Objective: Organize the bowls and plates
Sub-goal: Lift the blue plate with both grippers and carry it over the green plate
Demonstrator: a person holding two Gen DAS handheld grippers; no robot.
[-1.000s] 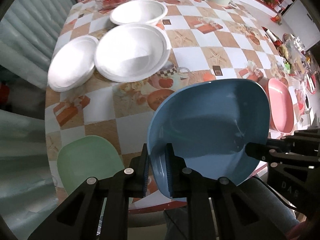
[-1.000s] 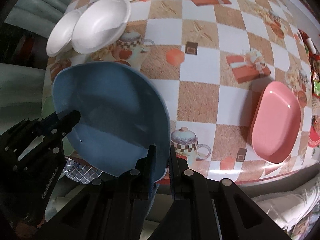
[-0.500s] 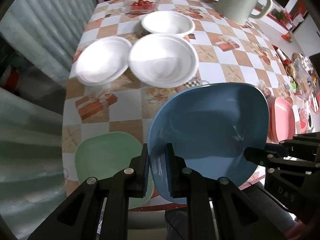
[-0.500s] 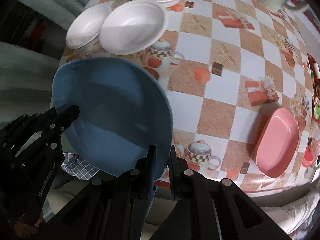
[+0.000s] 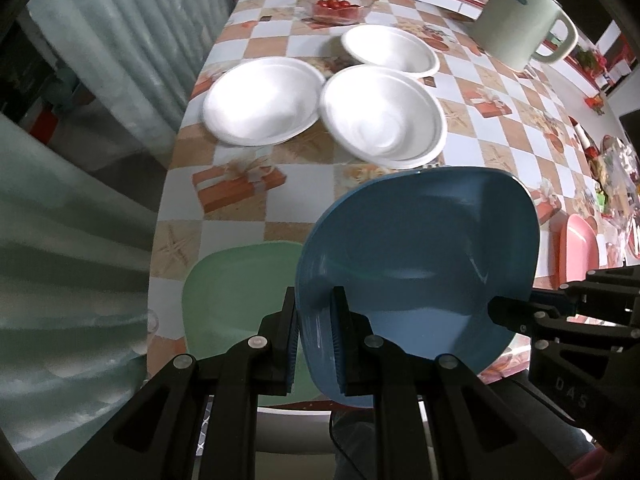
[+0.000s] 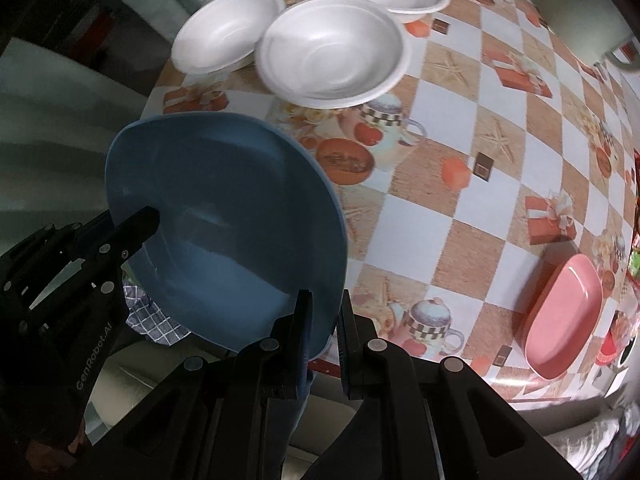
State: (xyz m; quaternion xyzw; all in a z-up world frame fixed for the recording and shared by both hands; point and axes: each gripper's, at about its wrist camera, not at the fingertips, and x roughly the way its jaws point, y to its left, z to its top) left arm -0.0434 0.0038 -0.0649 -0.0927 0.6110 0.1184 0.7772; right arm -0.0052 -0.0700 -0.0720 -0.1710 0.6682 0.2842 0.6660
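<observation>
Held in the air over the near edge of the table: one blue plate (image 5: 420, 264), smooth glossy plastic, squarish with rounded corners and a shallow raised rim. Pinched at two opposite rims. Left gripper (image 5: 314, 320) clamped narrow on the near left rim, ribbed blue pads (image 5: 339, 344) pressed to both faces. Right gripper (image 6: 322, 320) likewise closed tight on the near right rim, seen from the right wrist view; same plate there (image 6: 224, 224) tilted, hollow side up.

Below and left of it, flat on the table at the near left corner: one pale green plate (image 5: 236, 296), matte plastic, same rounded-square form, partly hidden behind the blue one. At the near right edge: one pink plate (image 6: 560, 312), oblong with rounded corners, glossy.

Farther back, three white bowls, foam-like and matte, round with rolled rims: left bowl (image 5: 262, 102), middle bowl (image 5: 382, 116) just beside it with rims meeting or overlapping, far bowl (image 5: 390, 50) behind the middle one. Middle bowl apparently a stack, with a second rim showing beneath.

Beyond those, one clear glass dish (image 5: 338, 6) with red tomatoes, and one pale green jug (image 5: 520, 36) with a handle at far right.

Tablecloth (image 5: 500, 128): shiny oilcloth, orange and white checks, printed teapots, gift boxes and starfish.
</observation>
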